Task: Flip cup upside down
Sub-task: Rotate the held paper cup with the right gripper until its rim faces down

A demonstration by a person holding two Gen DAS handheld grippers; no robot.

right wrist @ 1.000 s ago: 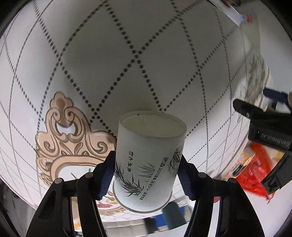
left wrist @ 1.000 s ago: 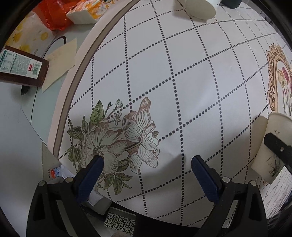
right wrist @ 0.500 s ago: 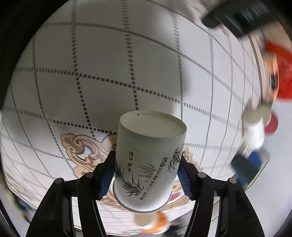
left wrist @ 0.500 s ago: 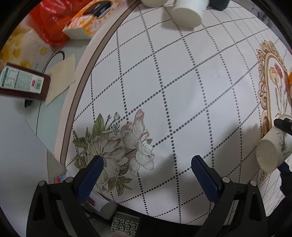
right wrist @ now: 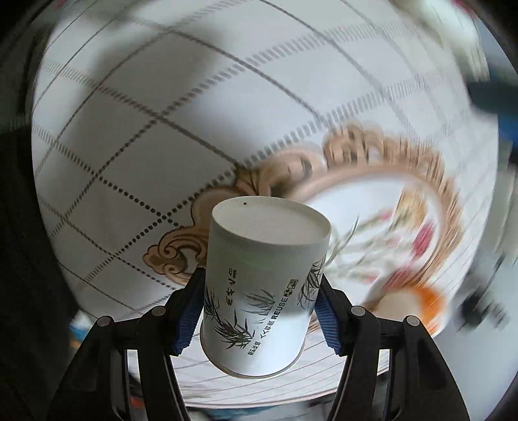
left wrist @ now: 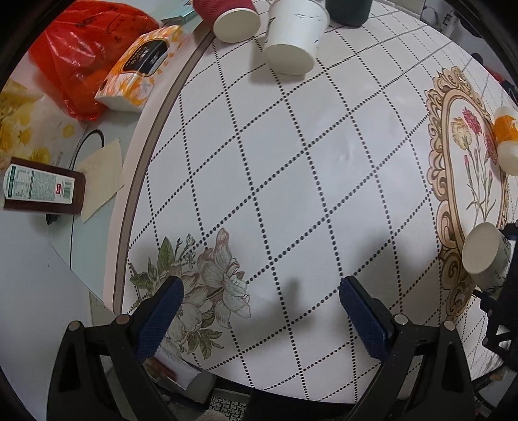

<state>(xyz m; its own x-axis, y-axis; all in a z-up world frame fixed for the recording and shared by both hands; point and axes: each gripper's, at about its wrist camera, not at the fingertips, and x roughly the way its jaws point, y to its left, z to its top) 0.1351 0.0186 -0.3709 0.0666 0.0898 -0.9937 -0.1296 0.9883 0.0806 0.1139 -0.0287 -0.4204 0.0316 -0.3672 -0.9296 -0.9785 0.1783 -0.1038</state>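
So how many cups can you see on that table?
5, maybe more hidden: a red cup, white cup and dark cup at the far edge, an orange cup right, and the bamboo-print cup in the right tongs.

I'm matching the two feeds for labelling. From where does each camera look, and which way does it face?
Left wrist: sits on the open left gripper, looks down at the tablecloth; its blue fingers show.
Right wrist: sits on the right gripper, looks along the clamped paper cup toward the blurred cloth.
Shared: the cup, gold floral frame, orange cup.
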